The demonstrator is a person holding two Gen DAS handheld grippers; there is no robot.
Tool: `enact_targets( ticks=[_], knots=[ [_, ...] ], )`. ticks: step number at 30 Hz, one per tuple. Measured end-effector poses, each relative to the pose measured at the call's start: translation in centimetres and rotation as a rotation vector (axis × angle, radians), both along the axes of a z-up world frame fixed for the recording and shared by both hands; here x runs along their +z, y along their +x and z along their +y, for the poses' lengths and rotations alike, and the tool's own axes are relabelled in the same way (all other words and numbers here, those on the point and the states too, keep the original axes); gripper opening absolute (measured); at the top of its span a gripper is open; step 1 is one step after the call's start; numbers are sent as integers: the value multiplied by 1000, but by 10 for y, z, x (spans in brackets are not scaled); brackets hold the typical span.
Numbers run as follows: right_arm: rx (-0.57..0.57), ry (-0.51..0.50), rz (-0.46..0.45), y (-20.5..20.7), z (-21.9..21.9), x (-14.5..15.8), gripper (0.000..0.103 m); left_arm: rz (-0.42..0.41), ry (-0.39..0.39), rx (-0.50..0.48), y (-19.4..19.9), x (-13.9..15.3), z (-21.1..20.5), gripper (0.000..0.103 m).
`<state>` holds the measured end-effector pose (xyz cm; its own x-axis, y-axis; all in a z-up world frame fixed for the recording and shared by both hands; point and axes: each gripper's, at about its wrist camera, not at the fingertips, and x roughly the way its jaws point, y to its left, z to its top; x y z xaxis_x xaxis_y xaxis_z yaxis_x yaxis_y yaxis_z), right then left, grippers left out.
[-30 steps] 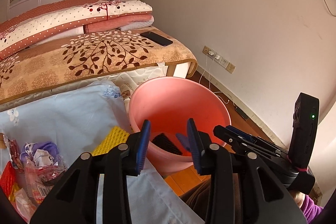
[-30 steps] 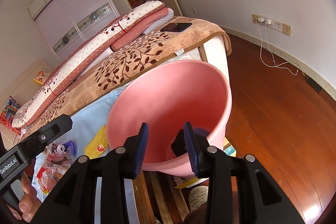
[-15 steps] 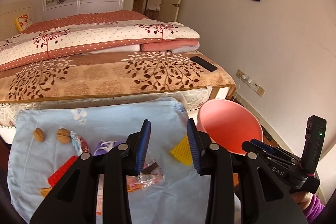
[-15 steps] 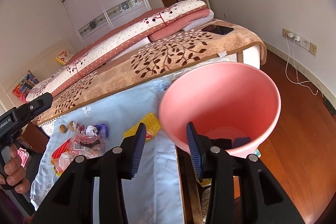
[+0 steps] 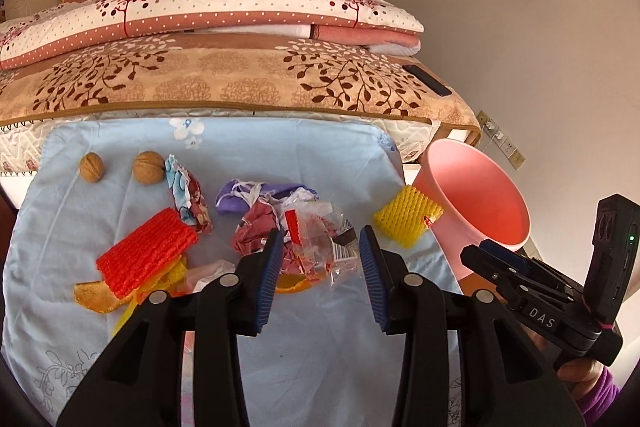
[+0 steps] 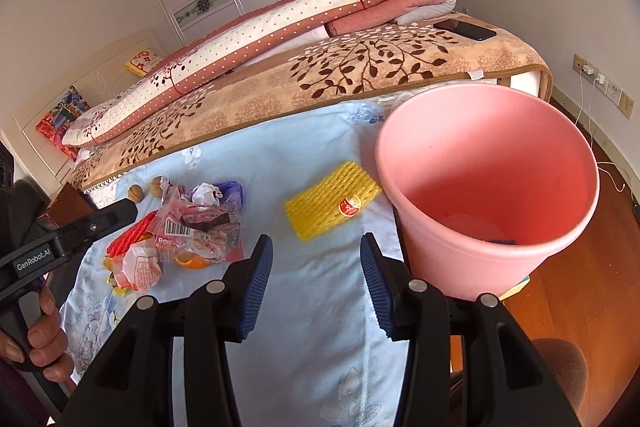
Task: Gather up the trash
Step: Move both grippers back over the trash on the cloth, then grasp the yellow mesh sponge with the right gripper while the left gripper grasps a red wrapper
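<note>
Trash lies on a light blue cloth (image 5: 280,147): a pile of clear and red wrappers (image 5: 316,239), a red foam net (image 5: 148,251), a yellow foam net (image 5: 406,217), orange peel (image 5: 94,297) and two walnuts (image 5: 92,167). My left gripper (image 5: 320,259) hovers just over the near edge of the wrapper pile, its jaws opening; the pads press on nothing. My right gripper (image 6: 316,251) is over bare cloth, short of the yellow foam net (image 6: 332,205), jaws opening and empty. A pink bucket (image 6: 492,187) stands off the cloth's right edge.
A bed with folded quilts (image 5: 200,11) runs behind the cloth, with a dark phone (image 5: 426,79) on its right corner. Wooden floor (image 6: 580,307) and wall sockets with cables lie right of the bucket. A purple wrapper (image 5: 240,193) sits behind the pile.
Both views have swung left, away from the pink bucket's inside and onto the cloth with the trash. Both pairs of jaws stand wider apart than before.
</note>
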<state>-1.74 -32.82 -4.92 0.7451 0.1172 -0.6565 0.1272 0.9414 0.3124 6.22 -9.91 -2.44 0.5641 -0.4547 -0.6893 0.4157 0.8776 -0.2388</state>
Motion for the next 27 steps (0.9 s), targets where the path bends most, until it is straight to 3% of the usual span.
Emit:
enact_targets(
  ticks=[7, 14, 15, 16, 19, 27],
  knots=[
    [-9, 11, 31, 6, 3, -7, 53, 30, 37, 29, 13, -22, -8, 40],
    [-18, 38, 64, 18, 3, -14, 54, 65, -14, 23, 18, -29, -6, 40],
    [-21, 44, 66, 20, 3, -15, 54, 70, -24, 21, 19, -30, -6, 39],
    [-24, 50, 69, 23, 3, -16, 54, 68, -33, 16, 19, -30, -5, 25],
    [-36, 64, 79, 31, 2, -18, 54, 51, -41, -7, 16, -28, -4, 15],
    [-64, 115, 119, 58, 2, -30, 54, 1, -96, -28, 5, -16, 9, 10]
  ],
)
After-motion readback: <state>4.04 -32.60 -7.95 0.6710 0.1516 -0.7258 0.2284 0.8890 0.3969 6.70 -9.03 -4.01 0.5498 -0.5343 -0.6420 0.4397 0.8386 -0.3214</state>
